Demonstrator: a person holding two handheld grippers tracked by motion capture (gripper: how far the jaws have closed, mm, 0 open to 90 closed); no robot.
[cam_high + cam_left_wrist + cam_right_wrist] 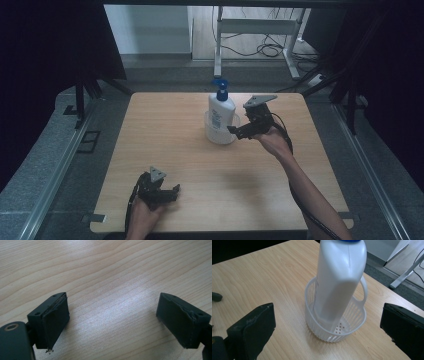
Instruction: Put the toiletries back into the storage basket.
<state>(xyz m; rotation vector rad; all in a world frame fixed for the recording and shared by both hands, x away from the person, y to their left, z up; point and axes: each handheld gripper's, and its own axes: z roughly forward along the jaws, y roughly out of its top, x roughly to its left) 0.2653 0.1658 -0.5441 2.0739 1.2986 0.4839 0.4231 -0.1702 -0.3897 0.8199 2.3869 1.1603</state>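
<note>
Bottle (339,277) upright in basket (332,332) — right claw (329,332) open, just beside.

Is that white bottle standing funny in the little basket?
A bit. The white pump bottle leans inside the slotted white basket instead of standing straight. Nothing is spilled. The right hand-held gripper is open and not touching it.

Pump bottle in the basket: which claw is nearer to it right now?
Right. The right claw is open just beside the pump bottle and its white basket, not touching. The left claw sits open at the table's near edge, far off.
</note>
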